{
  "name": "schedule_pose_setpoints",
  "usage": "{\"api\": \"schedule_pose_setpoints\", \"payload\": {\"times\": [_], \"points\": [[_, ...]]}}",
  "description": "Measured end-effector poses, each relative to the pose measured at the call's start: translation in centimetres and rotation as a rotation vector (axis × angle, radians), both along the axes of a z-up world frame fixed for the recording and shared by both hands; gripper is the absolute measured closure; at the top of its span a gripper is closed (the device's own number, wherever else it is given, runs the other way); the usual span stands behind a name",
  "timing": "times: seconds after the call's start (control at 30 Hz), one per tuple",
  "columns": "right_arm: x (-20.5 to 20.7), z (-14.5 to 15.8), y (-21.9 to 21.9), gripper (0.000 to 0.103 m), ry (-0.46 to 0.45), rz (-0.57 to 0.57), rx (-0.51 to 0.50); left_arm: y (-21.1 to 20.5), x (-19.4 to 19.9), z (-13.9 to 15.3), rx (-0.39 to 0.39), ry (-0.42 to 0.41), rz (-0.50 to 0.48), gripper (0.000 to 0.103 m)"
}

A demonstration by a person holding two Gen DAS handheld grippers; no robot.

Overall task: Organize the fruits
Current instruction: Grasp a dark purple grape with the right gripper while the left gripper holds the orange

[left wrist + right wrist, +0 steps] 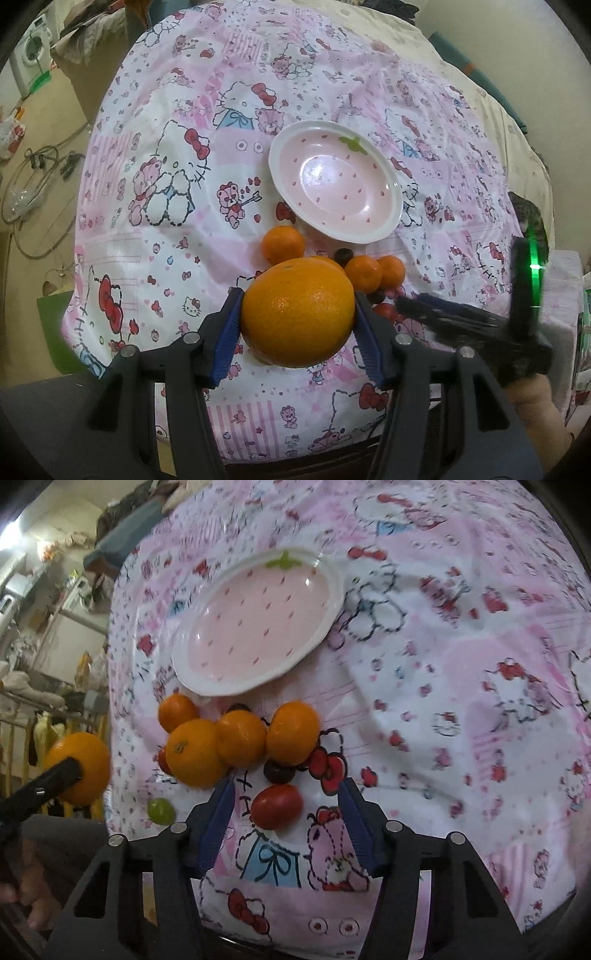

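My left gripper [298,295] is shut on a large orange [297,312] and holds it above the cloth, near the fruit pile. The orange also shows in the right wrist view [79,766] at the far left. A pink strawberry-pattern plate [334,181] lies empty beyond the pile; it shows in the right wrist view too [258,624]. Small oranges [236,742] sit in a cluster below the plate. My right gripper [286,788] is open, its fingers either side of a red tomato [277,805]. A dark grape [279,770] lies just beyond the tomato.
A green grape [161,810] lies at the cloth's left edge. The Hello Kitty cloth [166,184] covers a round table. Cables and a washing machine [31,51] are on the floor to the left. The right gripper's body [480,321] is close on the right.
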State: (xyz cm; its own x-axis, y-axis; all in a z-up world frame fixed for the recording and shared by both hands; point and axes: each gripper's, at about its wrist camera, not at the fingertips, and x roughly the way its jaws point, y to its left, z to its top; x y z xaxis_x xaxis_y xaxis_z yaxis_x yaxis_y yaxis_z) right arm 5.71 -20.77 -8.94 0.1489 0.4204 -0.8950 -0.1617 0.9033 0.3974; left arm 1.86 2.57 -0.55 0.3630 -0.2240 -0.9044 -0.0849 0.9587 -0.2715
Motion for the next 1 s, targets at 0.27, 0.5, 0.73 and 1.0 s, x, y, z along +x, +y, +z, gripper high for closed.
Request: {"api": "schedule_pose_setpoints", "payload": {"times": [0.27,0.5,0.73,1.0], "points": [[1.9,-2.7,2.7,0.062,0.068,0.079,-0.109,0.2,0.0,0.0,-0.011,0.000,0.002,0.050],[1.6,-2.6,2.7,0.081,0.067,0.106,-0.088,0.3,0.0,0.0,-0.012,0.000,0.004,0.050],[0.4,0.2,2.1,0.081,0.015,0.124,-0.016,0.2,0.0,-0.2,0.007,0.001,0.000,0.050],[-0.9,3.5,1.0,0.081,-0.085,0.135,0.055,-0.2,0.1,-1.1,0.047,0.014,-0.001,0.050]]}}
